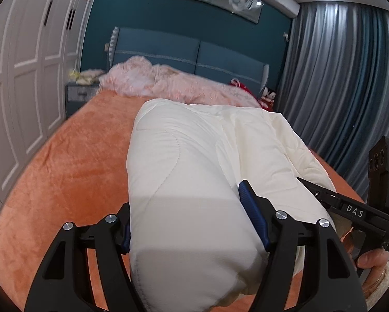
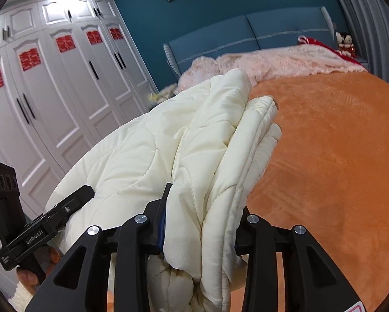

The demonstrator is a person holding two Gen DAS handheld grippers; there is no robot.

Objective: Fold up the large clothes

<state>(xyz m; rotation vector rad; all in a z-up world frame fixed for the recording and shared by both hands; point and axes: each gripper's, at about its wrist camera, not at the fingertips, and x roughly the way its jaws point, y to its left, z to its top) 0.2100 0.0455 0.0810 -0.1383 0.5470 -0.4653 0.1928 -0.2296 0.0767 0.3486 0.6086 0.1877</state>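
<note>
While its blue-padded fingers (image 1: 251,215) press in from both sides, the left hand-held gripper (image 1: 194,218) clamps a thick folded roll of the cream quilted comforter (image 1: 184,171), which bulges out past the fingertips toward 12 o'clock. At 3 o'clock in the left wrist view, the other tool's black body marked "DAS" reaches into the comforter's far edge, with the person's hand wrapped around its handle at 4 o'clock.

From the right wrist view, the right hand-held gripper (image 2: 202,223) pinches a stack of several folded layers of the same comforter (image 2: 220,150), their stitched edges standing upright between the fingers and fanning toward 12 o'clock. The rest of the cream fabric slopes away to 9 o'clock, where the left tool and the hand holding it show at the frame's edge.

Under and around the comforter lies the bed's orange plush cover (image 2: 329,156), spreading to 3 o'clock in the right view. Beyond it, near 12 o'clock, a crumpled pink fluffy blanket (image 1: 168,80) sits against the blue padded headboard (image 1: 194,54). White wardrobe doors (image 2: 64,91) with red stickers fill the 9 to 10 o'clock side, and grey curtains (image 1: 337,85) hang at 2 o'clock in the left view.
</note>
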